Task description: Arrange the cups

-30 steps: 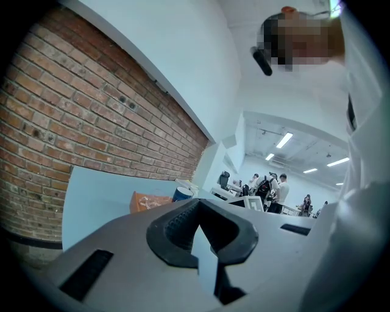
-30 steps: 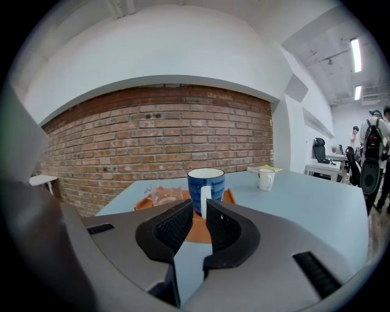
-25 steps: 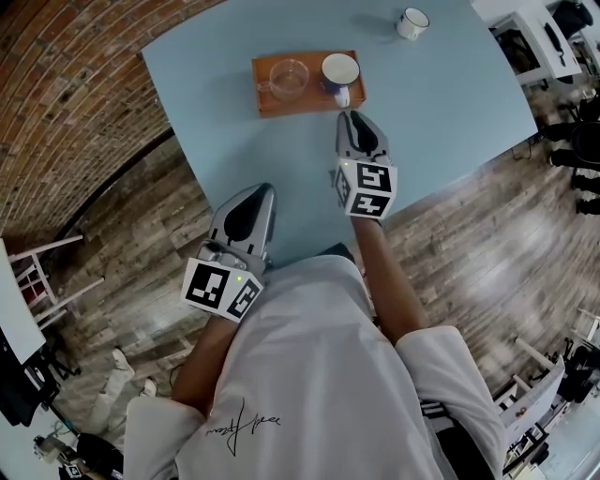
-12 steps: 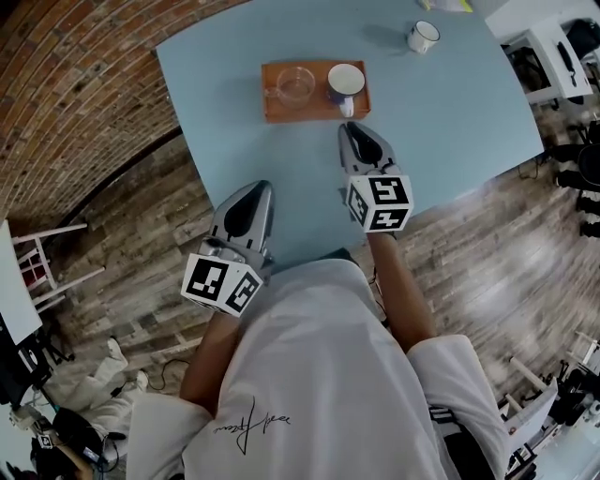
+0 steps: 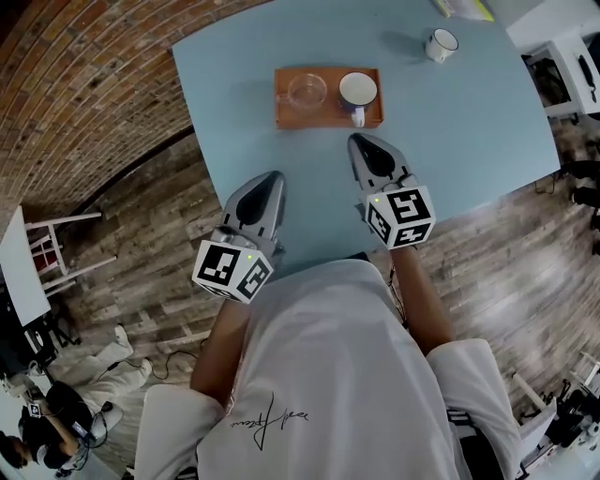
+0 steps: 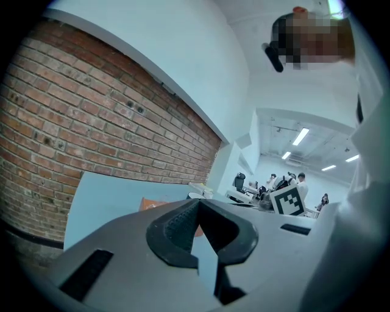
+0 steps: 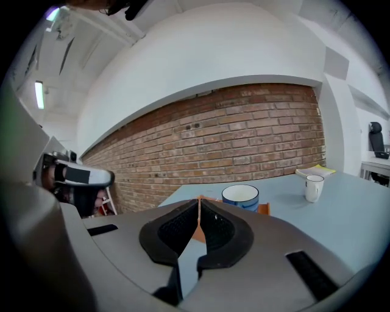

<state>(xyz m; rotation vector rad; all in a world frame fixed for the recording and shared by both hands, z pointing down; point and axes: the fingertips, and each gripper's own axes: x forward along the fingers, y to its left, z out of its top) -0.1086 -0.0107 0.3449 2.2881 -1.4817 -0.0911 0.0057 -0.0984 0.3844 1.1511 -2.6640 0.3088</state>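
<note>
An orange tray (image 5: 283,114) lies on the light blue table (image 5: 450,131) and holds a clear glass cup (image 5: 307,91) on its left and a blue mug with a white inside (image 5: 358,91) on its right. A small white mug (image 5: 441,43) stands apart at the table's far right. My right gripper (image 5: 360,141) is shut and empty, its tip just short of the tray's near edge below the blue mug (image 7: 240,197). My left gripper (image 5: 274,177) is shut and empty, over the table's near left edge. The white mug (image 7: 314,187) shows in the right gripper view.
A brick wall (image 5: 84,84) runs along the table's left side, with wooden floor (image 5: 141,234) below it. A yellow-edged paper (image 5: 464,9) lies at the table's far edge. White furniture (image 5: 572,66) stands to the right of the table.
Both grippers stay shut. The right gripper has risen a little and tilted, still short of the tray. The whole head view has shifted, so tray and mugs sit further right and lower.
</note>
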